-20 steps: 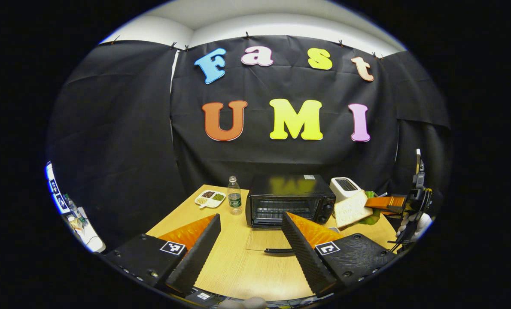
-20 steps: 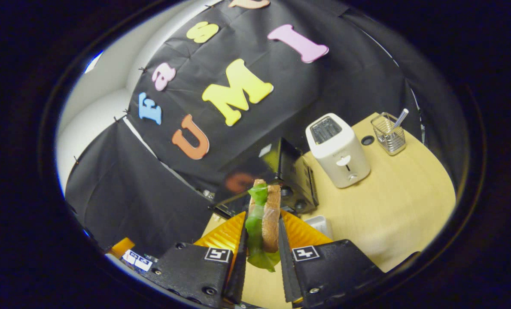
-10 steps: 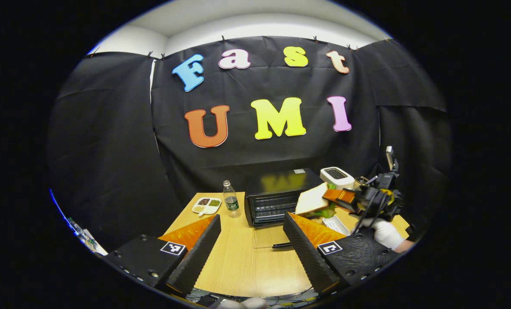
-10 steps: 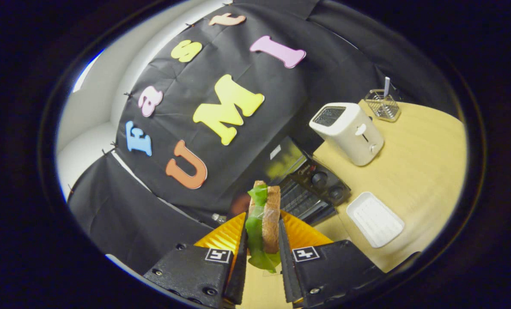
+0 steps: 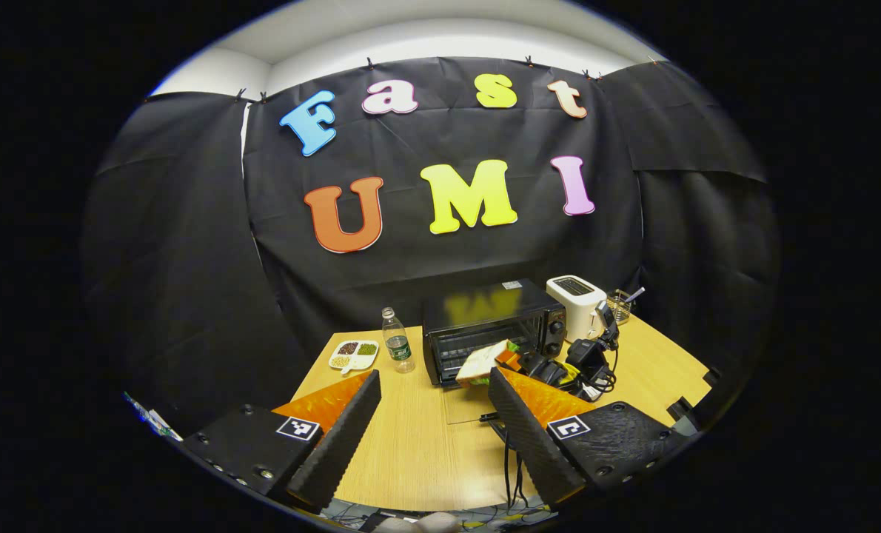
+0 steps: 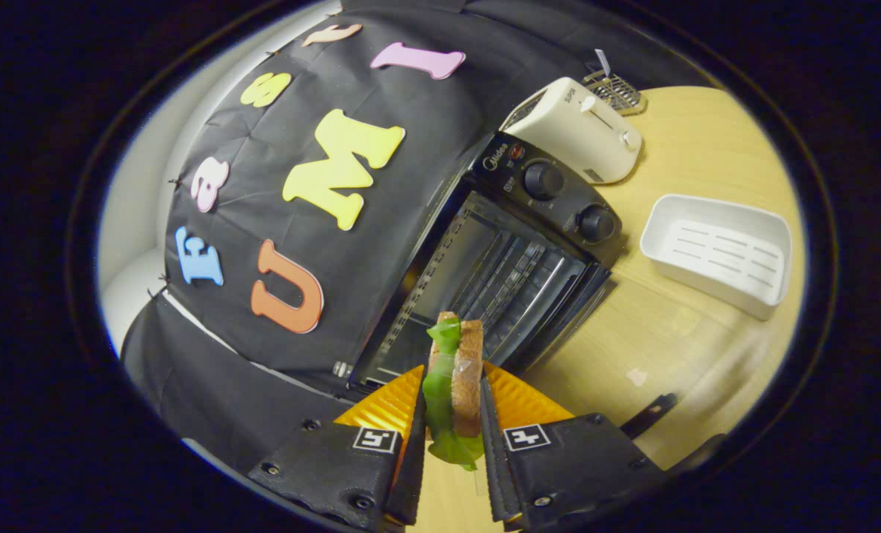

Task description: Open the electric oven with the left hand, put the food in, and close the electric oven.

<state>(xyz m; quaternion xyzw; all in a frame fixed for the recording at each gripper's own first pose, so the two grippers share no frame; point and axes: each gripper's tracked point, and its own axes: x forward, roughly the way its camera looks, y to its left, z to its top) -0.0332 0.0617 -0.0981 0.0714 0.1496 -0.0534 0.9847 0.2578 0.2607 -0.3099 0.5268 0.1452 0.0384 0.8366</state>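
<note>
The right claw (image 6: 451, 444) is clamped on a sandwich of brown bread and green lettuce (image 6: 455, 377), which stands on edge between both fingers and sticks out past the fingertips. In the left gripper view that sandwich (image 5: 483, 363) hangs right at the mouth of the black electric oven (image 5: 488, 326), with the right claw (image 5: 518, 361) behind it.

The left claw (image 5: 433, 422) is spread wide with nothing between its fingers, held back over the near part of the pale wooden tabletop (image 5: 411, 444), well apart from the oven.

The oven's glass door (image 5: 464, 403) is folded down flat onto the tabletop, its dark handle (image 6: 648, 416) toward the near edge. In the right gripper view the wire rack (image 6: 514, 277) inside is bare, and two round knobs (image 6: 543, 179) sit on the oven's panel.

One white toaster (image 6: 577, 129) stands just beside the oven, one wire basket (image 6: 612, 87) behind it, and one empty white rectangular tray (image 6: 718, 252) lies near the oven's knob side. On the oven's other side are one clear plastic bottle (image 5: 397, 349) and one white divided dish of grains (image 5: 353, 354). Bare tabletop lies between the left claw and the lowered door.
</note>
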